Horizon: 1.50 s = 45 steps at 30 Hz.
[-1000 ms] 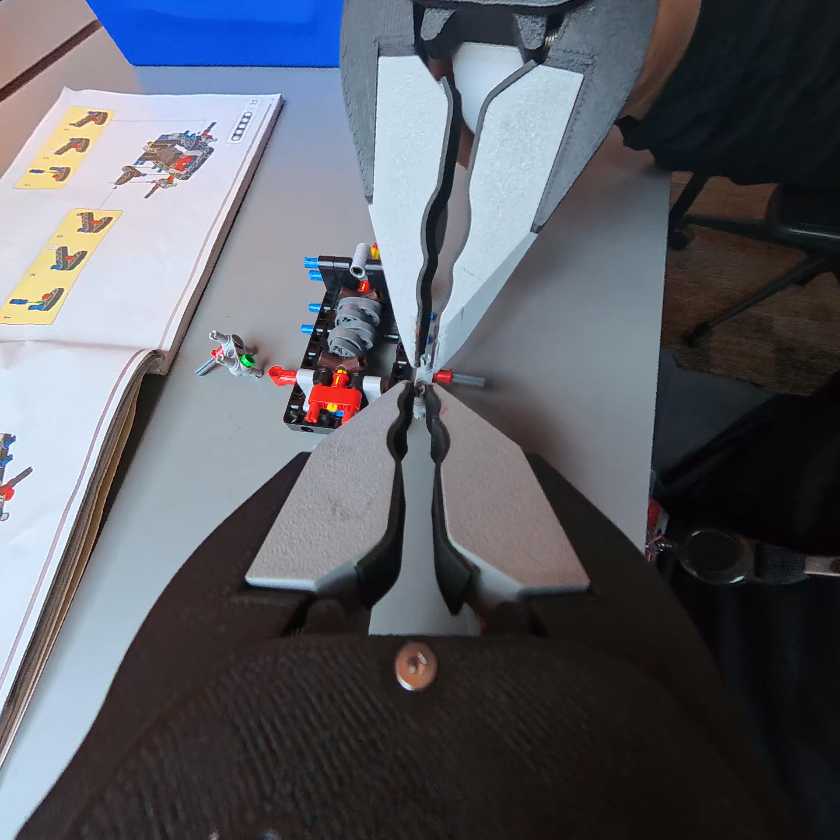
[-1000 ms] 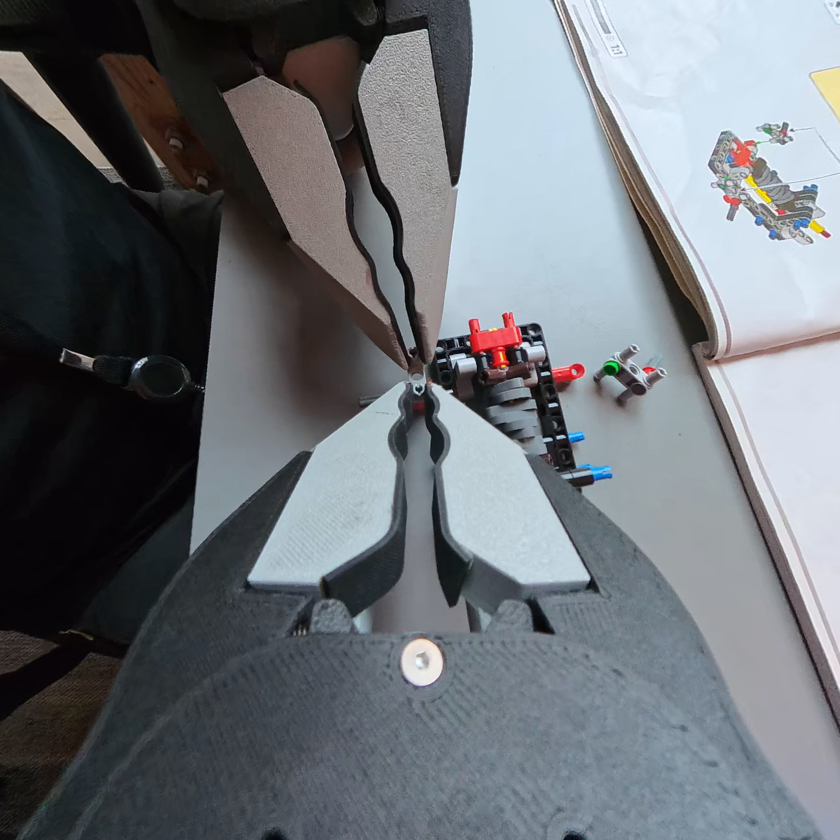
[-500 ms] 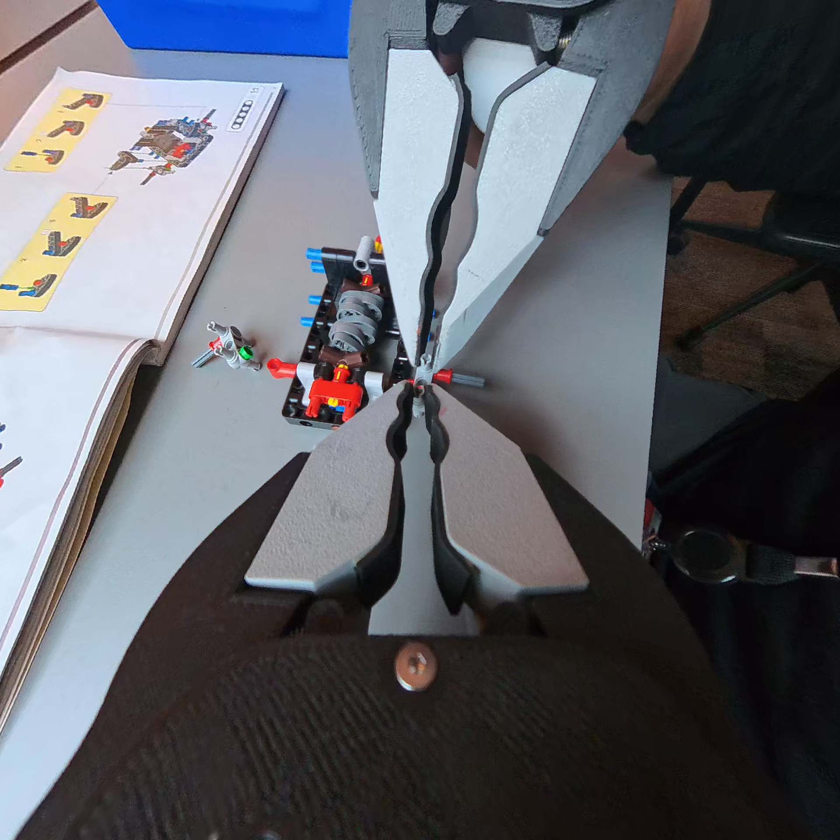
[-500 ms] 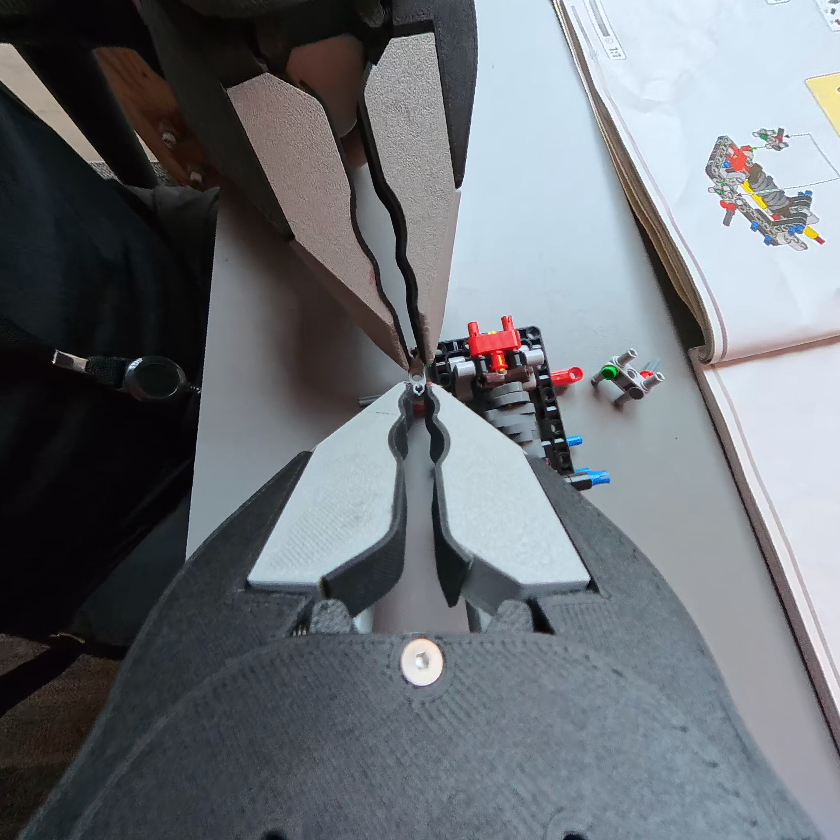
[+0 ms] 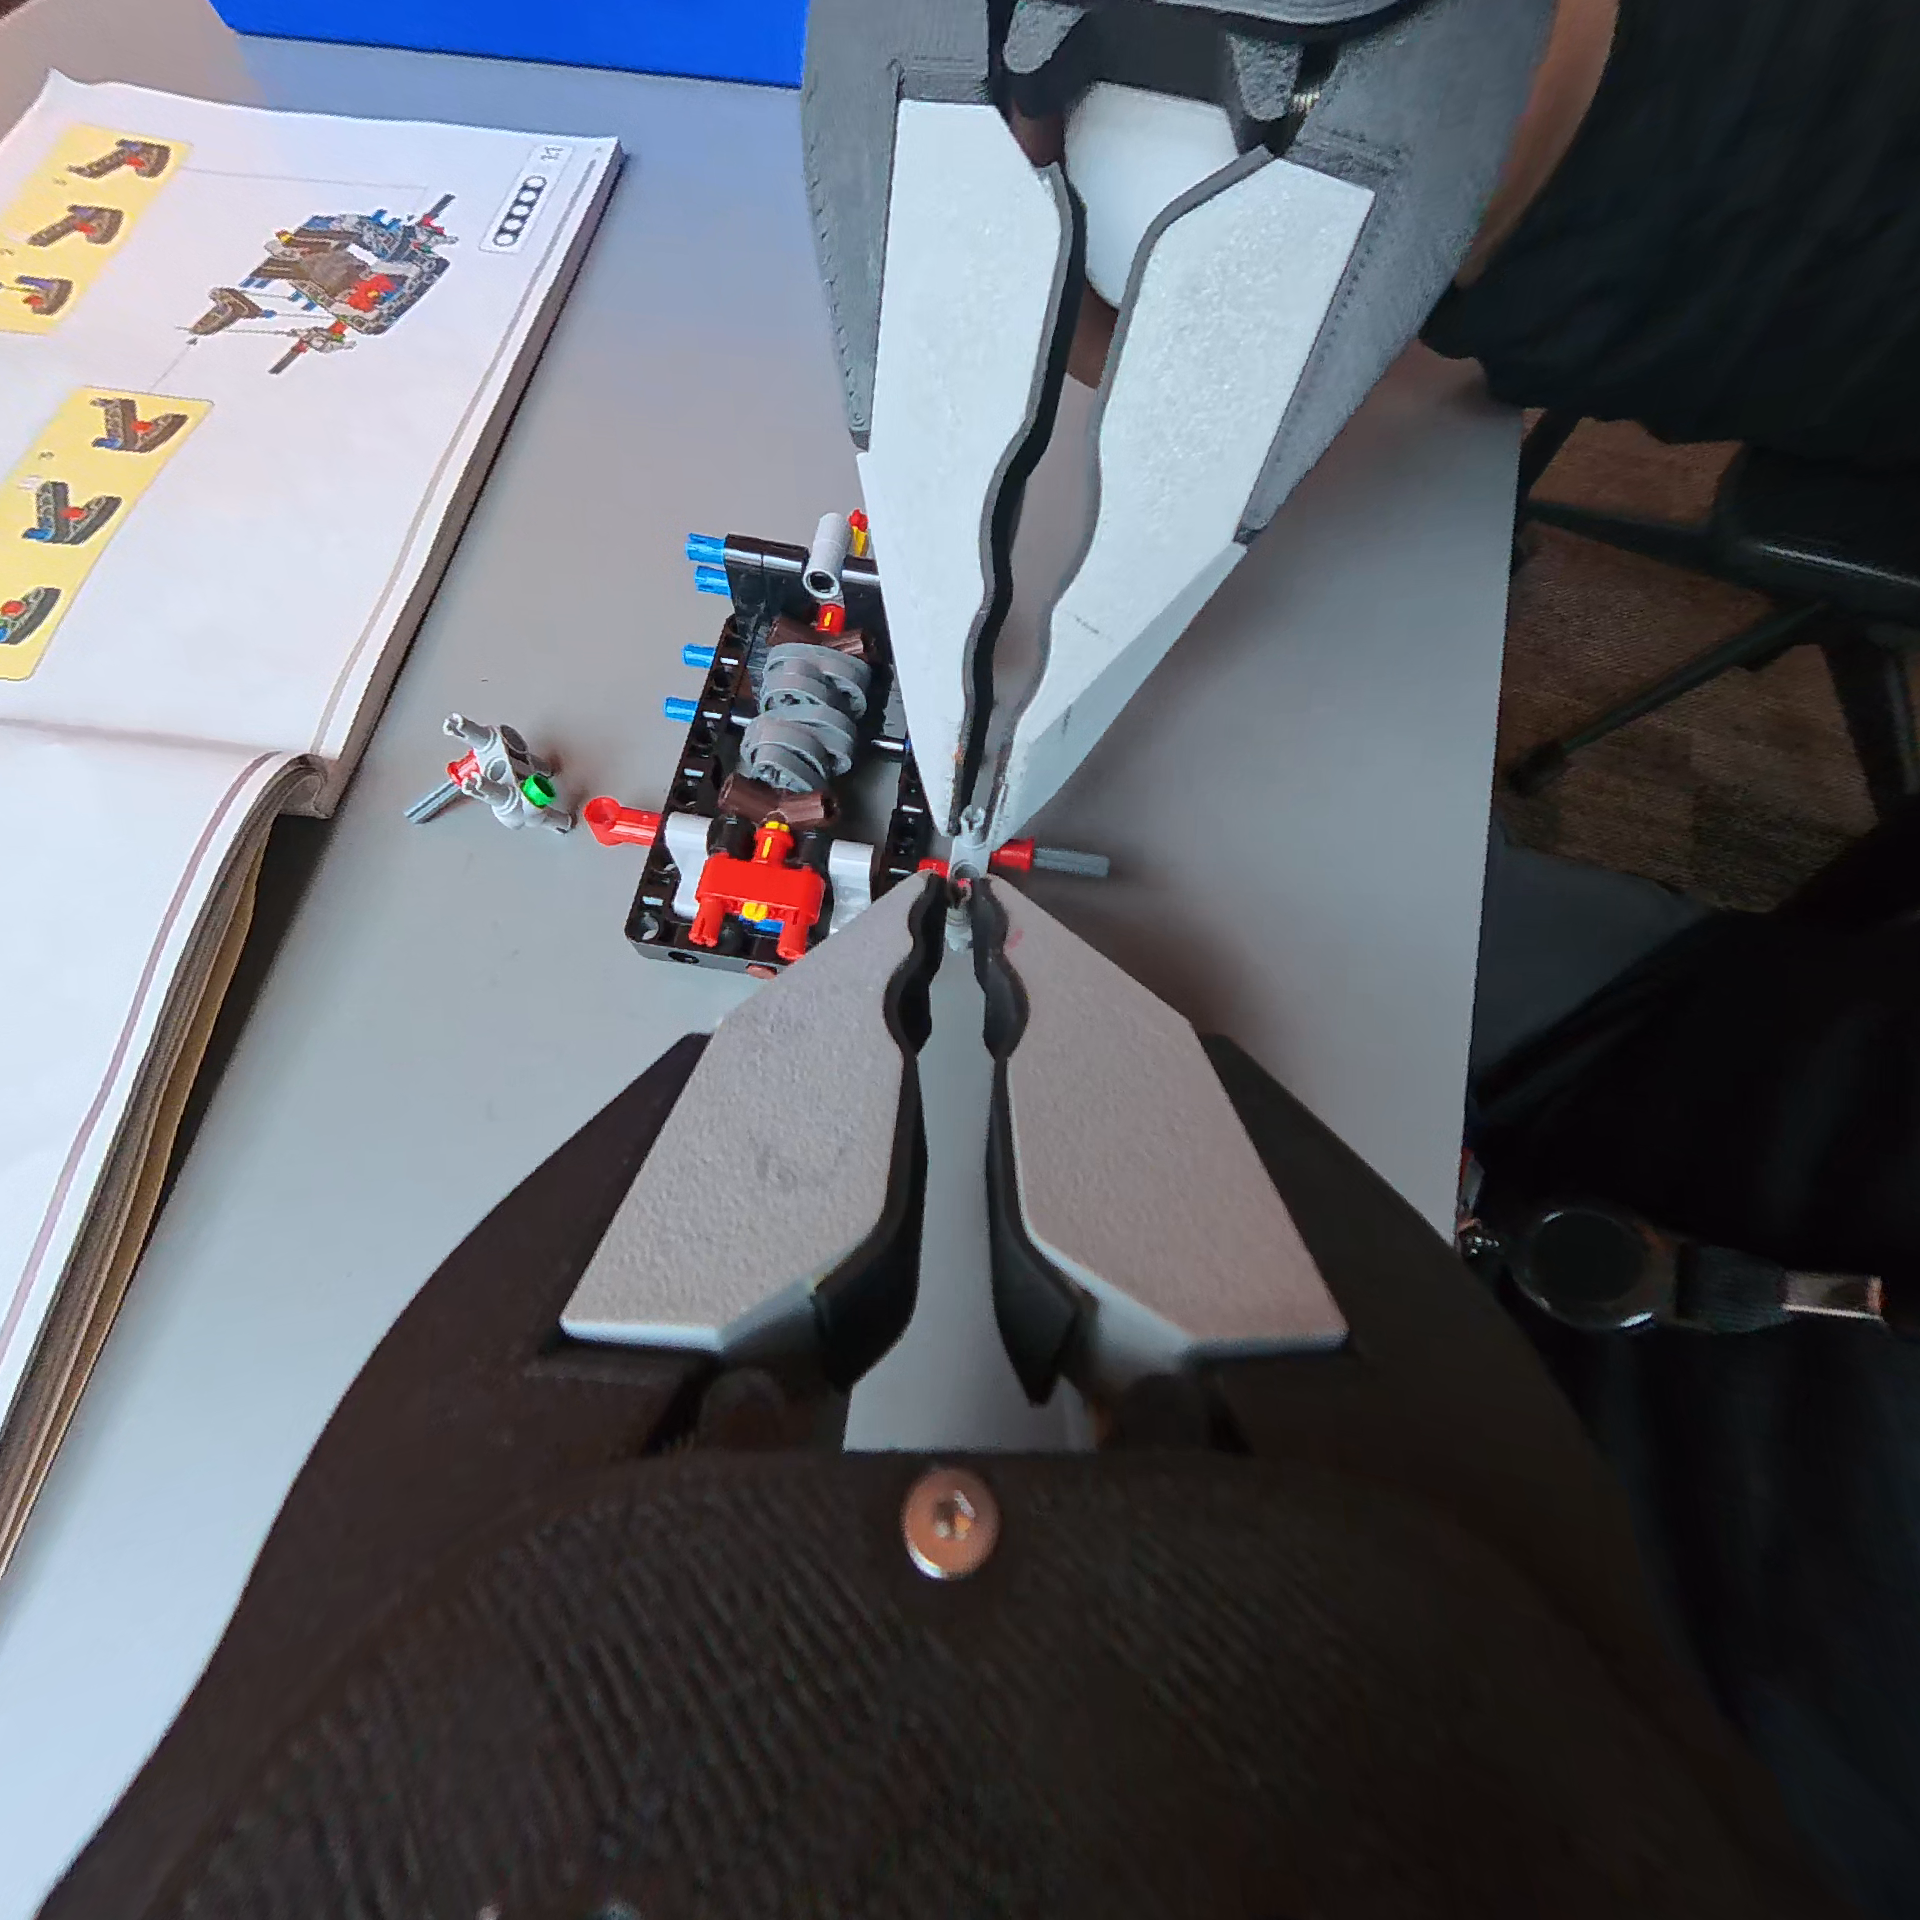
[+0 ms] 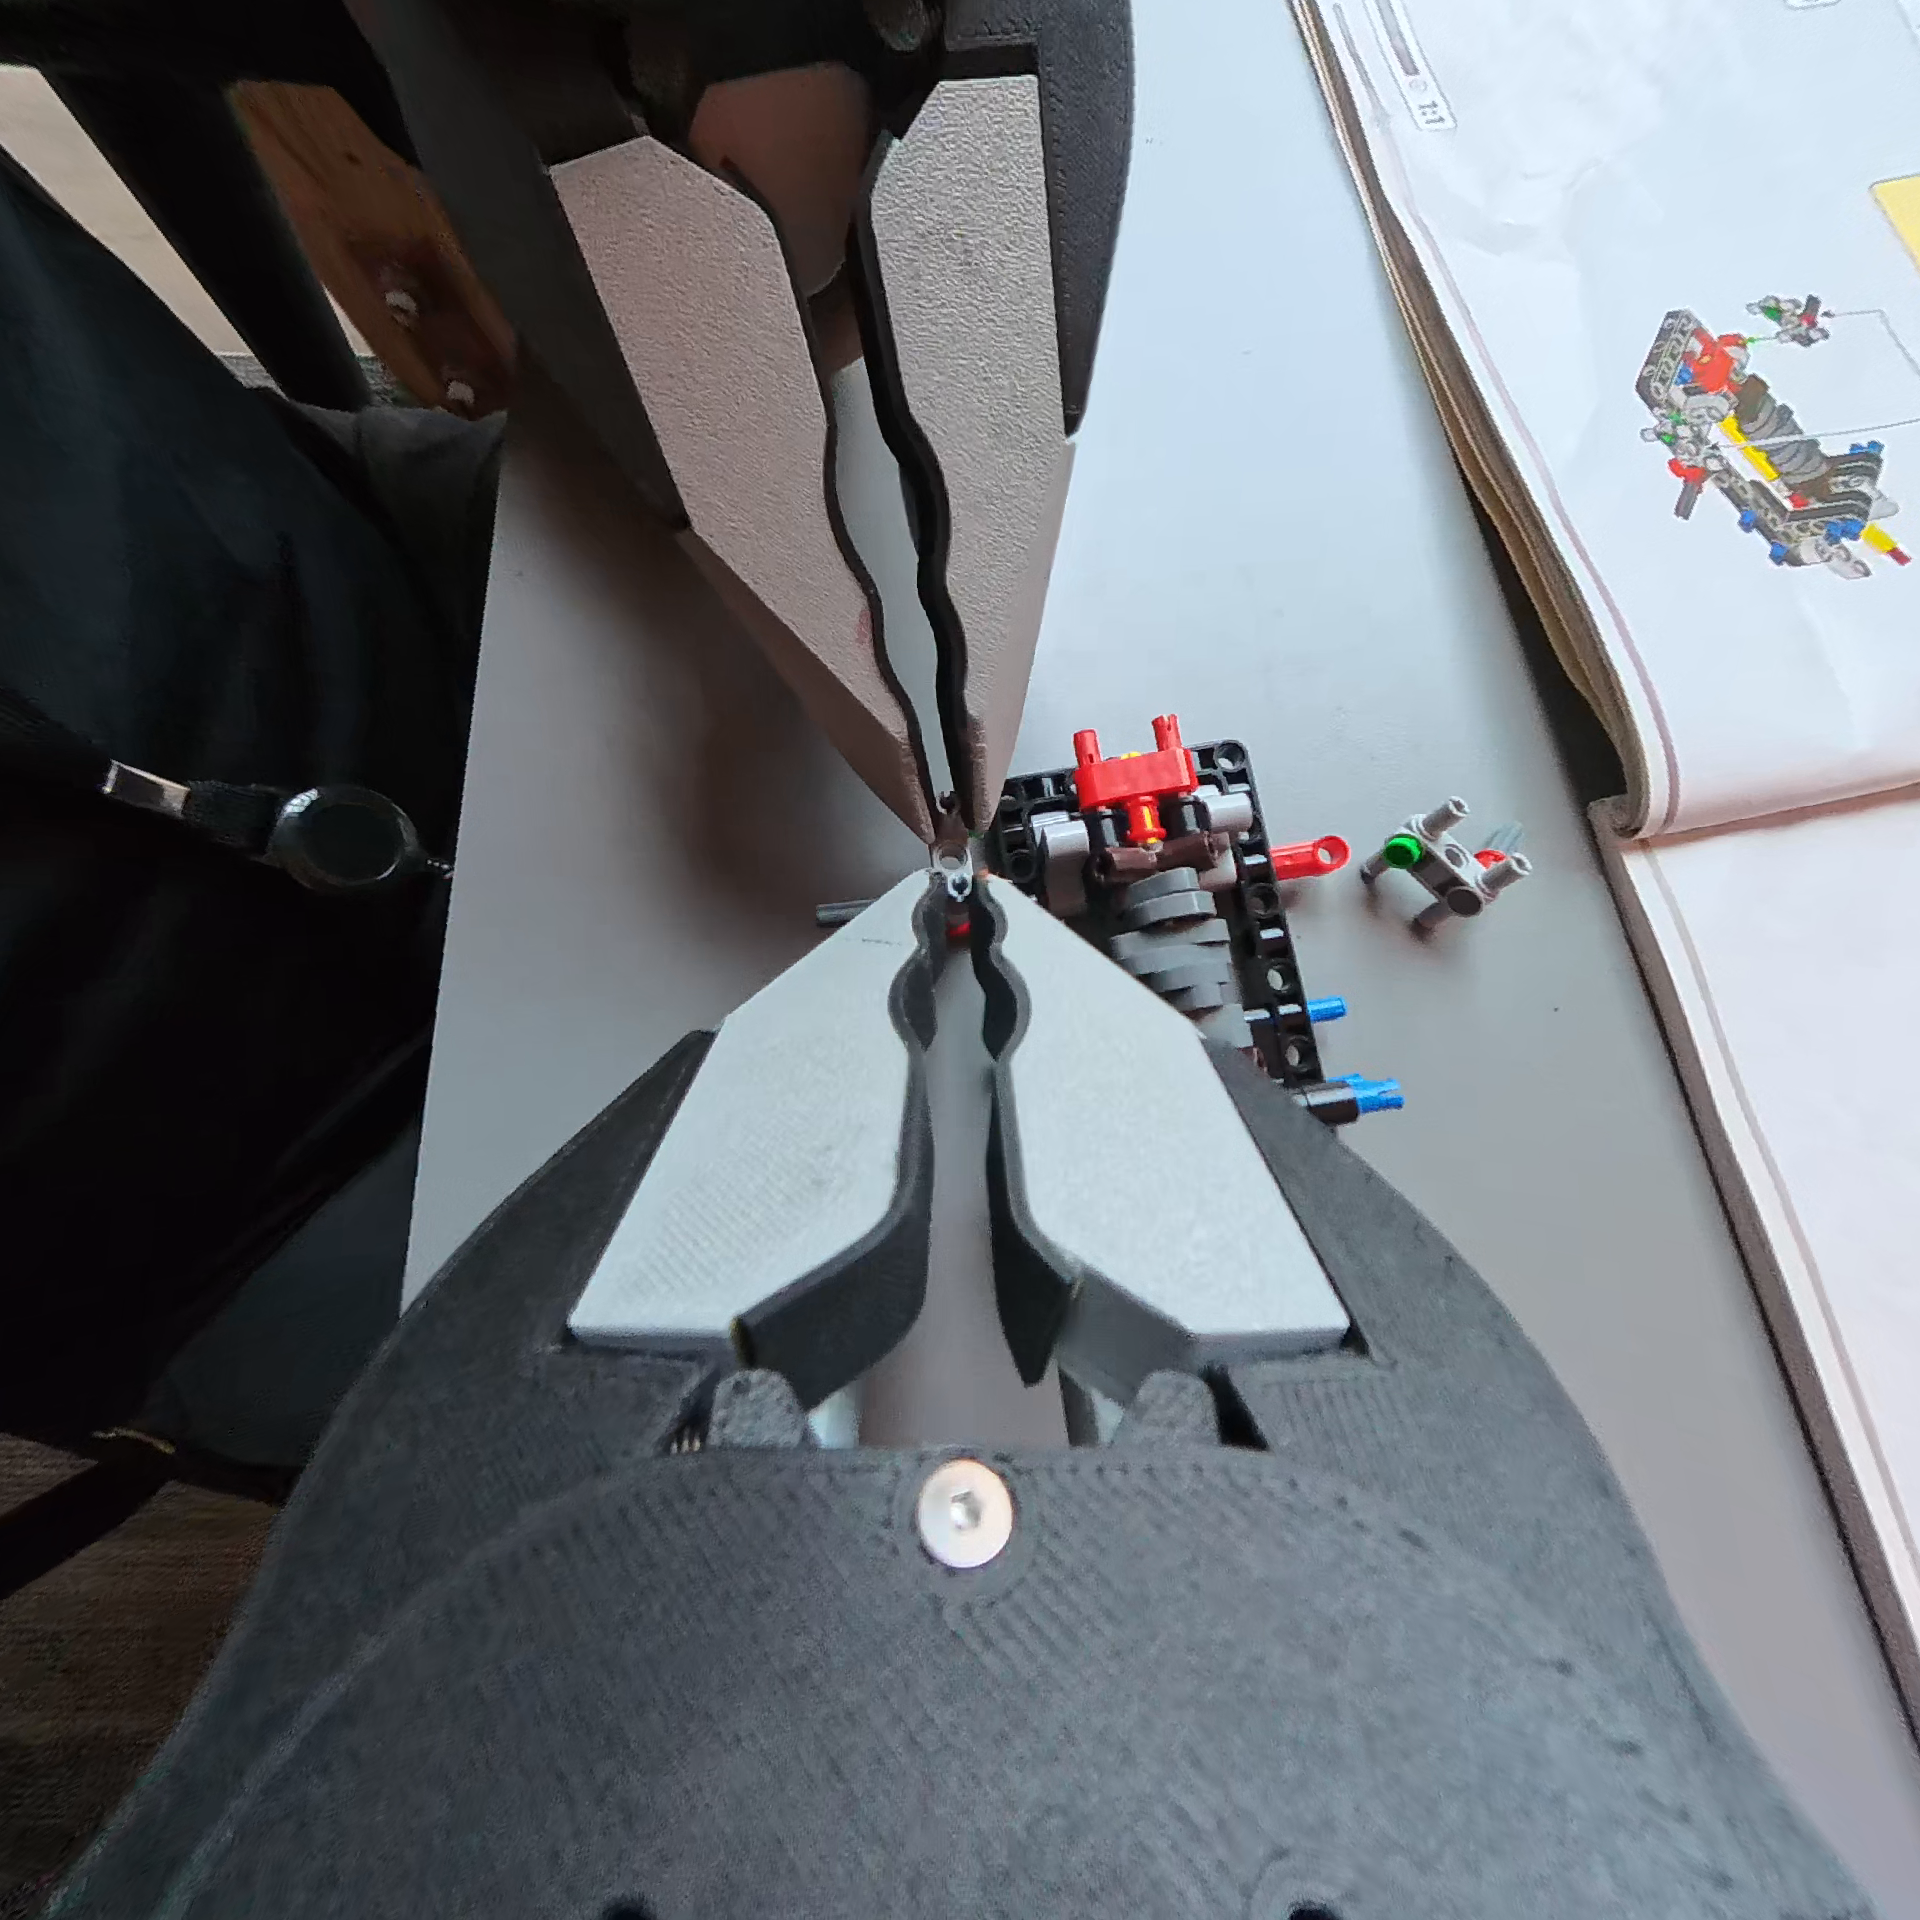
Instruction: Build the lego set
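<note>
small grey piece [image 5: 966,852] btwn both grippers' tips

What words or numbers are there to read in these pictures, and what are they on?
Instruction booklet: one small page number printed by the page's corner. I do not read writing out.
Booklet drawings: coloured pictures and yellow boxes, with no words that I can make out.
Lego build, small grey part, left gripper, right gripper: no writing shows on any of them.
</note>
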Motion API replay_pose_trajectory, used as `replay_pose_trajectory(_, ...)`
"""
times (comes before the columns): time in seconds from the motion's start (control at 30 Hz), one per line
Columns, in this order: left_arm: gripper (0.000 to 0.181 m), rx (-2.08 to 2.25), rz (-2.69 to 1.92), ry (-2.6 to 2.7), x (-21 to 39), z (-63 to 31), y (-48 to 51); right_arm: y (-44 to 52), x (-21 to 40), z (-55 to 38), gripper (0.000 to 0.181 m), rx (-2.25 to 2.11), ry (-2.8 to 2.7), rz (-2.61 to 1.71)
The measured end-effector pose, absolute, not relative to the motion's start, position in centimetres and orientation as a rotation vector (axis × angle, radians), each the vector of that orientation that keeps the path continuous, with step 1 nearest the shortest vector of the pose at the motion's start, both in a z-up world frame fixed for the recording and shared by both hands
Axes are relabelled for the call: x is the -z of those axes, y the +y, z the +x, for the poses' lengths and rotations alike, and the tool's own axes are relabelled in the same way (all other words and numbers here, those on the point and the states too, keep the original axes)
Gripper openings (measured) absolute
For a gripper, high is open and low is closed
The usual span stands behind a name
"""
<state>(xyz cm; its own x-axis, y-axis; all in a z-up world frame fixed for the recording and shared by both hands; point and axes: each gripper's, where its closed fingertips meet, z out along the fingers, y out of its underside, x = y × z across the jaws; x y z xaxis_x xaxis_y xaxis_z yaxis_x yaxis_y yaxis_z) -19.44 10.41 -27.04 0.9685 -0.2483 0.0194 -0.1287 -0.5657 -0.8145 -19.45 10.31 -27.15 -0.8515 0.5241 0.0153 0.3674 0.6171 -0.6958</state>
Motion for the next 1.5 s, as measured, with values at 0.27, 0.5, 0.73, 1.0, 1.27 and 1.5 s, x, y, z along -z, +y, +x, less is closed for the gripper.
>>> replay_pose_trajectory(0.27,0.003,0.054,-2.212,0.369,27.9,-19.3,10.3,10.3,27.4,-19.5,0.002,-1.011,-2.562,-0.636)
replay_pose_trajectory(0.5,0.003,0.067,-2.175,0.361,26.6,-19.3,10.8,10.6,27.1,-19.4,0.001,-1.216,-2.541,-0.767)
replay_pose_trajectory(0.73,0.003,0.073,-2.178,0.370,26.6,-19.2,10.9,10.9,27.5,-19.1,0.004,-1.124,-2.602,-0.796)
replay_pose_trajectory(1.0,0.003,0.103,-2.178,0.352,26.4,-19.4,10.9,11.0,26.9,-18.9,0.005,-0.787,-2.679,-0.669)
replay_pose_trajectory(1.27,0.003,0.106,-2.181,0.356,26.3,-19.5,10.8,11.1,26.1,-19.3,0.012,-0.814,-2.676,-0.725)
replay_pose_trajectory(1.5,0.003,0.123,-2.185,0.352,26.4,-19.0,10.9,11.0,26.4,-19.4,0.013,-0.810,-2.728,-0.750)
